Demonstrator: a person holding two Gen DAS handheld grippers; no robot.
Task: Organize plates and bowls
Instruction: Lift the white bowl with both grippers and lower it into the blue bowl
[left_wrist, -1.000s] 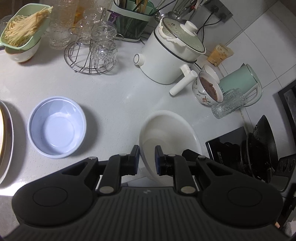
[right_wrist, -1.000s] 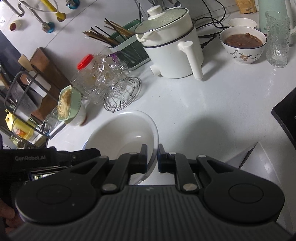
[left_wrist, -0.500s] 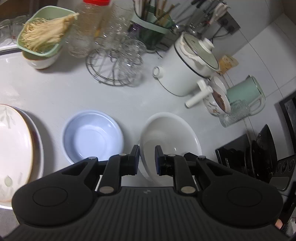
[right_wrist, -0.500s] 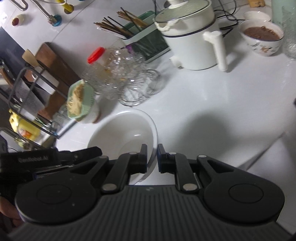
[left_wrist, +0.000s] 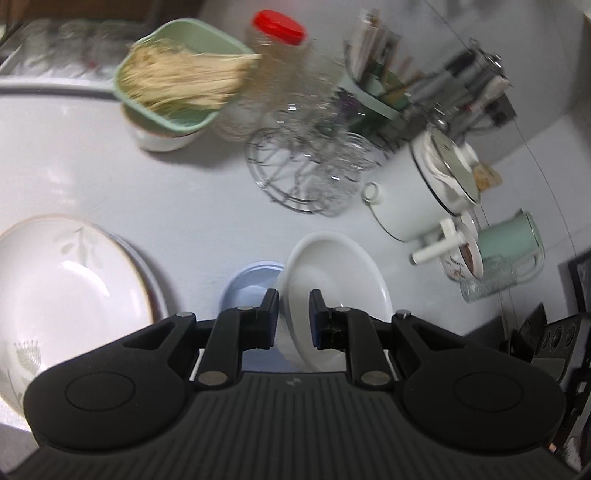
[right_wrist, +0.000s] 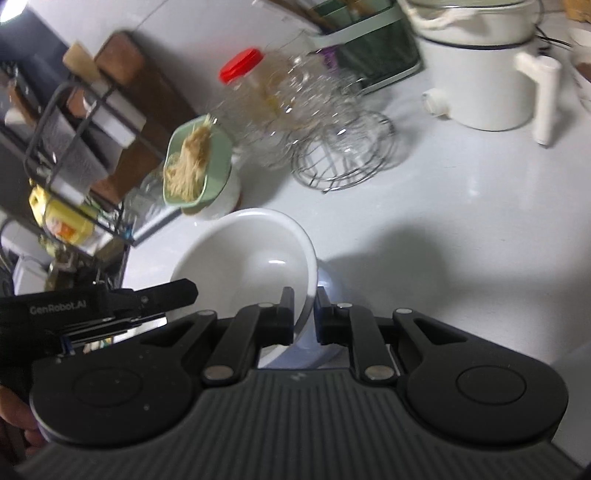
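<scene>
Kitchen table: left gripper (left_wrist: 291, 317) and right gripper (right_wrist: 304, 314) both clamped on rims of white bowl (left_wrist: 332, 273), held tilted just above blue bowl (left_wrist: 247, 284). Step: nesting. Next: level, lower, release beside plates (left_wrist: 66, 288).

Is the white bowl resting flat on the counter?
No, the white bowl hangs tilted in both tongs above the blue bowl.
</scene>
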